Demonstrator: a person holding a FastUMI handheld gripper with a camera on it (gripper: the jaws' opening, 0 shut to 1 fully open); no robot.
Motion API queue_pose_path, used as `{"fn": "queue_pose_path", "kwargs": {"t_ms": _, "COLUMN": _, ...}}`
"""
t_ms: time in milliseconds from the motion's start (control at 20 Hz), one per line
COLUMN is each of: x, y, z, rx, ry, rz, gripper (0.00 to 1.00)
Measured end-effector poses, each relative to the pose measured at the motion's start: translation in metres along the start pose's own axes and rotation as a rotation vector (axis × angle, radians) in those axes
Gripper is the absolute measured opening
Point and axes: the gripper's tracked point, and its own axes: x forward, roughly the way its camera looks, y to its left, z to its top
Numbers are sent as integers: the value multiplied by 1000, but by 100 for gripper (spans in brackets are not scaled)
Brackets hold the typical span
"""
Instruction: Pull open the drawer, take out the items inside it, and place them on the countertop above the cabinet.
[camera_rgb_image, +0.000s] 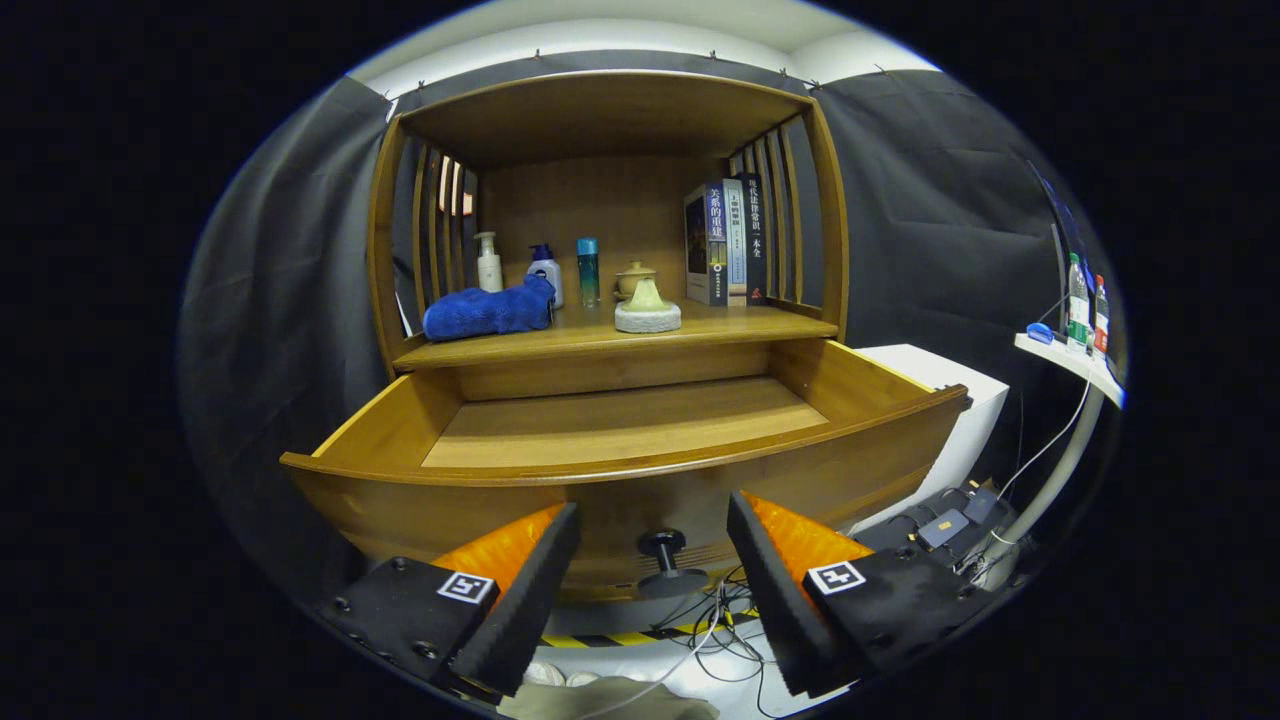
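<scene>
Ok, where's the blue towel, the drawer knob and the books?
blue towel (488, 310): gripper view, middle of the folded cloth.
drawer knob (664, 545): gripper view, its round head, between the open tool's fingers.
books (727, 241): gripper view, spines of the upright row.

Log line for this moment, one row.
drawer: open, visible floor bare | tongs: open, knob between fingers, untouched | blue towel: on countertop

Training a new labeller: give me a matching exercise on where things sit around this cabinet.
Things:
1. blue towel
2. books
3. drawer knob
4. water bottles

Places:
A. between the open fingers of the tool
B. side shelf beyond the cabinet's book end
C. countertop, beside the pump bottles
D. upright on the countertop, against the slatted side

Pairs: 1-C, 2-D, 3-A, 4-B
</scene>
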Motion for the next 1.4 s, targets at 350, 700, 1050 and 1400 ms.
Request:
{"fn": "queue_pose_path", "kwargs": {"t_ms": 350, "x": 21, "y": 3, "z": 8, "rx": -8, "ry": 3, "rz": -3, "gripper": 98}}
{"fn": "queue_pose_path", "kwargs": {"t_ms": 700, "x": 58, "y": 14, "z": 22, "rx": 8, "ry": -2, "rz": 5, "gripper": 98}}
{"fn": "queue_pose_path", "kwargs": {"t_ms": 1050, "x": 83, "y": 17, "z": 24, "rx": 9, "ry": 16, "rz": 0, "gripper": 98}}
{"fn": "queue_pose_path", "kwargs": {"t_ms": 1400, "x": 111, "y": 19, "z": 30, "rx": 5, "ry": 26, "rz": 1, "gripper": 99}}
